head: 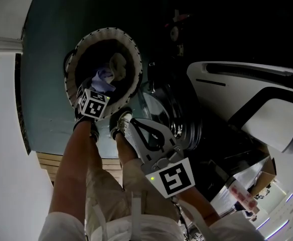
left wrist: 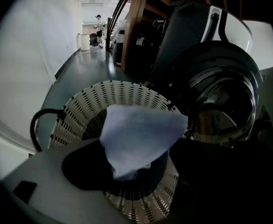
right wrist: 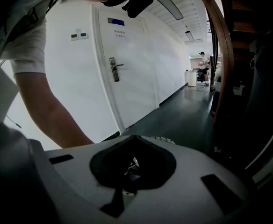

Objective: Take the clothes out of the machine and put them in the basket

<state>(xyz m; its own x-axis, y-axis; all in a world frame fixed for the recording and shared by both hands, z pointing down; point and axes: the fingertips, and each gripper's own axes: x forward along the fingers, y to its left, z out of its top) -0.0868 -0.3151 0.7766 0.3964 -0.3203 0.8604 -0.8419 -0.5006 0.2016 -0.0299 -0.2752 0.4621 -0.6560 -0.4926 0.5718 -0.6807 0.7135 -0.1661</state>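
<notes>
Mid-drop over the basket (left wrist: 80, 111), with left claw (left wrist: 134, 169) spread around a pale cloth (left wrist: 139, 134) hanging into its mouth and right claw (right wrist: 129, 169) pressed together, empty; next, probably pulling clear and reaching into the machine (left wrist: 248, 92).

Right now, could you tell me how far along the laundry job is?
Done: a white garment lies in the basket. In hand: a pale blue cloth hangs over it between the open jaws of the left gripper. Left: whether the machine holds more, I cannot tell.
</notes>
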